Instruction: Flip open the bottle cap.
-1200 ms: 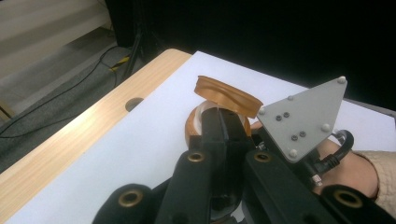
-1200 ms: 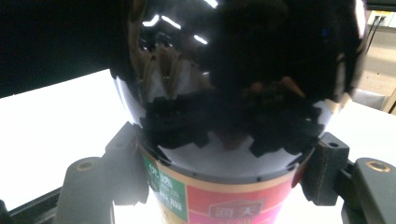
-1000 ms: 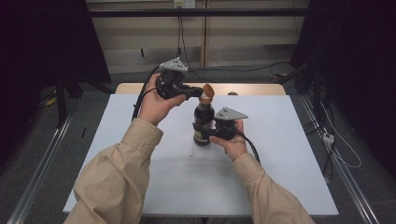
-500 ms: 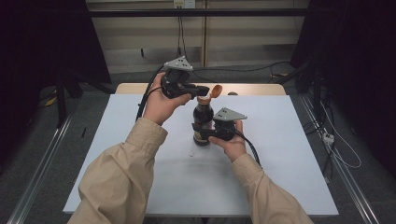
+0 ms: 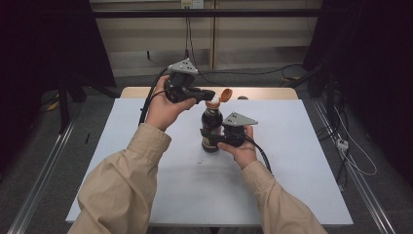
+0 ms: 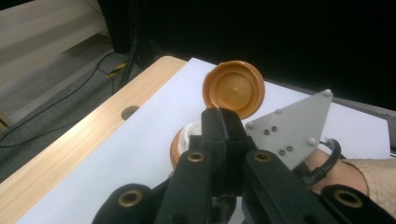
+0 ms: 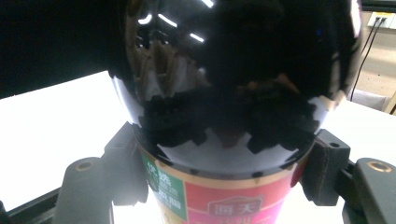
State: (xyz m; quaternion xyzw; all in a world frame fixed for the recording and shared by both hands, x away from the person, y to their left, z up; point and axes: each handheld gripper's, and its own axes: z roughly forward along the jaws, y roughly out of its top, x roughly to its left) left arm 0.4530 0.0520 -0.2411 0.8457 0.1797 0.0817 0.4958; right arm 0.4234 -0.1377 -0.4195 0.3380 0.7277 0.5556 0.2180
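1. Seen from the high view, the dark sauce bottle (image 5: 211,127) stands upright near the middle of the white counter (image 5: 302,161), and my right claw (image 5: 217,140) is clamped around its lower body to steady it. My left claw (image 5: 210,94) reaches in at the neck, where the orange flip cap (image 5: 225,95) stands tipped up and back on its hinge. I judge the opening is done, or nearly so.

2. Looking along my left claw (image 6: 223,120) in the left gripper view, its jaws are together with no gap, their tips right at the lower edge of the flip cap (image 6: 233,89). I cannot tell whether they pinch that edge or merely push it. Below the tips the white spout (image 6: 190,135) sits uncovered in its orange collar.

3. Up close in the right gripper view, the glossy black shoulder and red label of the bottle (image 7: 233,116) sit between both pads, held firm.

4. Left, as I judge it: let go of the cap, then pour or set down.
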